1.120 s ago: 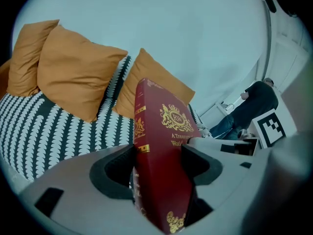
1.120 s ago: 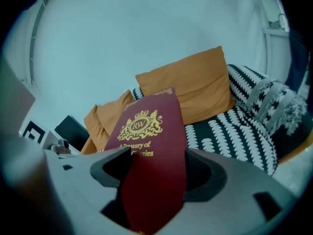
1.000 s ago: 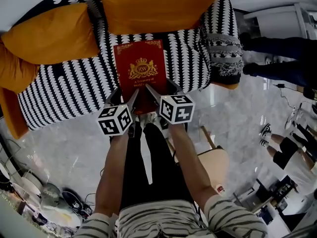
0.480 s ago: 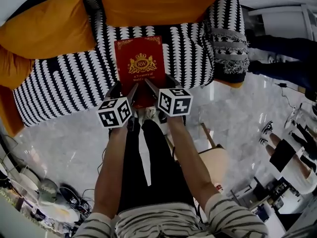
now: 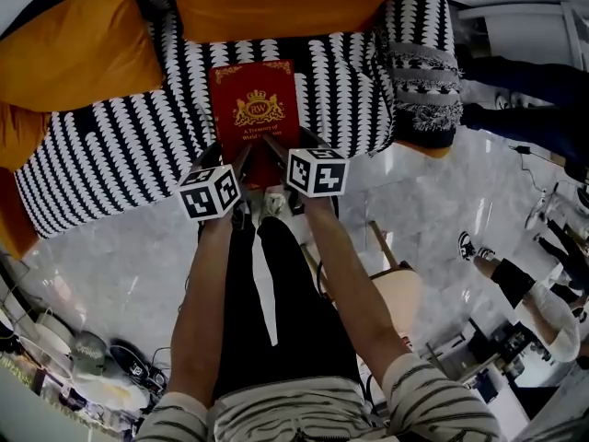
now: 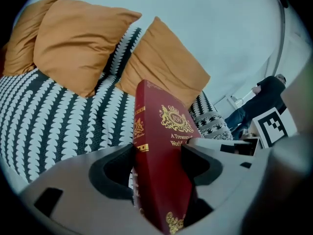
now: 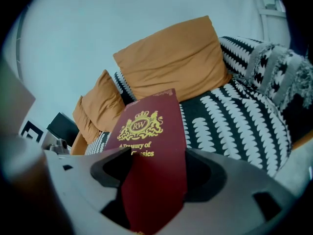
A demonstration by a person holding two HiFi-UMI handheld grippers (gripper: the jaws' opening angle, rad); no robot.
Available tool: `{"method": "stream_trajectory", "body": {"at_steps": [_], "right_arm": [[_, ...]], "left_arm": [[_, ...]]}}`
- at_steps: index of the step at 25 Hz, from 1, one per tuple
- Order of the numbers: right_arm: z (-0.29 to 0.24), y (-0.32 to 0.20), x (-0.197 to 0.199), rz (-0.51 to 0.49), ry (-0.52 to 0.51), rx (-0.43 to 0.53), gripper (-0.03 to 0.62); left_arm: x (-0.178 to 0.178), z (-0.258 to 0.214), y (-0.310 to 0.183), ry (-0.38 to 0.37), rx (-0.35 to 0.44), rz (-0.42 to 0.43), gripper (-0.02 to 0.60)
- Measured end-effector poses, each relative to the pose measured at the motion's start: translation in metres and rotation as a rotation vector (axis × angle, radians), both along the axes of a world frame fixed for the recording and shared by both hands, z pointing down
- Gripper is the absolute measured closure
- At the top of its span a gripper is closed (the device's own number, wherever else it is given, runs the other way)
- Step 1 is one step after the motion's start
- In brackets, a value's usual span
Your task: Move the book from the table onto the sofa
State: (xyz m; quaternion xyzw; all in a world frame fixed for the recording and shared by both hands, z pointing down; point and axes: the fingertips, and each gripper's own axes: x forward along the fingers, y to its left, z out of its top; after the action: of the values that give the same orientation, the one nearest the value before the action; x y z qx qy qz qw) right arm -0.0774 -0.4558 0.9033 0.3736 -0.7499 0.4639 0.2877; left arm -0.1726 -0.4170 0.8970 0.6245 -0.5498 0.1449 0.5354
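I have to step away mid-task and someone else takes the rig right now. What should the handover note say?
The left gripper is shut on the near edge of the red book.
The right gripper is shut on the same edge, alongside.
Done: book is held out over the sofa seat; contact with it can't be told.
Left: lay it flat, open both, withdraw.

book (image 5: 255,109) near edge behind jaws, title half covered; sofa (image 5: 120,155) cropped above
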Motion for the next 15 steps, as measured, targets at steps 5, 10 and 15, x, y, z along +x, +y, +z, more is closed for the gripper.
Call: {"method": "stream_trajectory", "body": {"at_steps": [5,10,15], "right_arm": [[0.013,-0.004,0.002,-0.001,0.016,-0.033,0.253],[0.029,-0.011,0.006,0.01,0.026,-0.069,0.252],[0.046,-0.019,0.0,0.004,0.035,-0.092,0.252]], "left_arm": [[0.001,0.013,-0.003,0.007,-0.027,0.0,0.276],[0.004,0.028,-0.012,0.017,-0.062,0.009,0.275],[-0.001,0.047,-0.017,0.042,-0.097,0.006,0.275]]}}
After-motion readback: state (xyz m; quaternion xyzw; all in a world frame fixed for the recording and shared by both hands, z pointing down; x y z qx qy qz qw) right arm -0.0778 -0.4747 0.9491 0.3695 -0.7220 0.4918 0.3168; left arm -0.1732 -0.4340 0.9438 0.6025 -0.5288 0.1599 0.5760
